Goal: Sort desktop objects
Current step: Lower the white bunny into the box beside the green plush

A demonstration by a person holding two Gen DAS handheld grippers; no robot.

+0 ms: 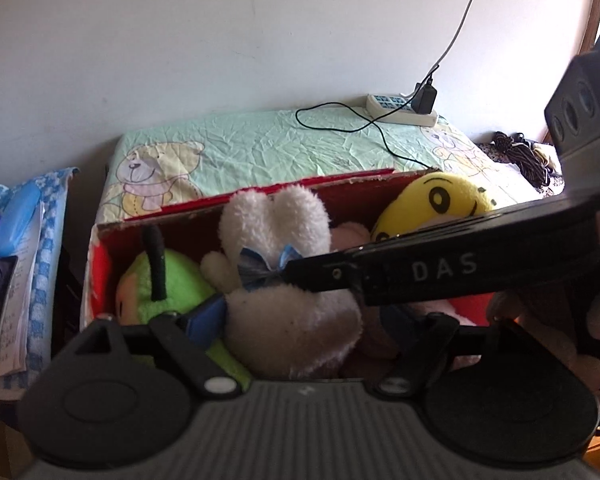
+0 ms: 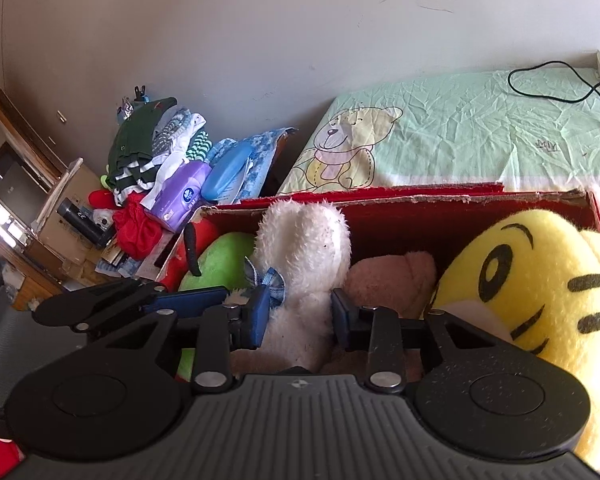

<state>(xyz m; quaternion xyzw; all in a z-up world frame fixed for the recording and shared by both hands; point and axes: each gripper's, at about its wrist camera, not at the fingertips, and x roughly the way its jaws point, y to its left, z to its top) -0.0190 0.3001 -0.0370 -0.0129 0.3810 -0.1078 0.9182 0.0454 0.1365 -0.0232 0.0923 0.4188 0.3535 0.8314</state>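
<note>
Two grippers work over one red box [image 2: 460, 216] packed with plush toys, and both are at the white rabbit [image 2: 304, 248]. The rabbit stands upright in the middle of the box, ears up, a small blue bow [image 2: 270, 278] at its neck, with a green toy [image 2: 220, 258] on one side and a pink toy [image 2: 392, 276] and a yellow toy [image 2: 532, 288] on the other.

The right gripper [image 2: 300, 312] has its blue pads [image 2: 260, 316] set on either side of the rabbit's body below the bow; they appear to touch the fur and press it lightly, a soft pinch more than a hard clamp. The left gripper [image 1: 308, 320] is spread wide around the rabbit's lower body, its pads standing off the fur, holding nothing. In the left view the right gripper's finger crosses the scene and ends at the bow.

By the look of it, the rabbit will be very light and wholly soft: it will sag, fold and squash under any squeeze, and long pile gives the pads little to bite on. Nothing about it looks fragile. The narrow neck or upper body seems the best place to hold, since the stuffing there is thin enough to close on firmly. The ears or the bow would likely slip or stretch. Neighbouring toys crowd it closely, so a lift may drag them along.
</note>
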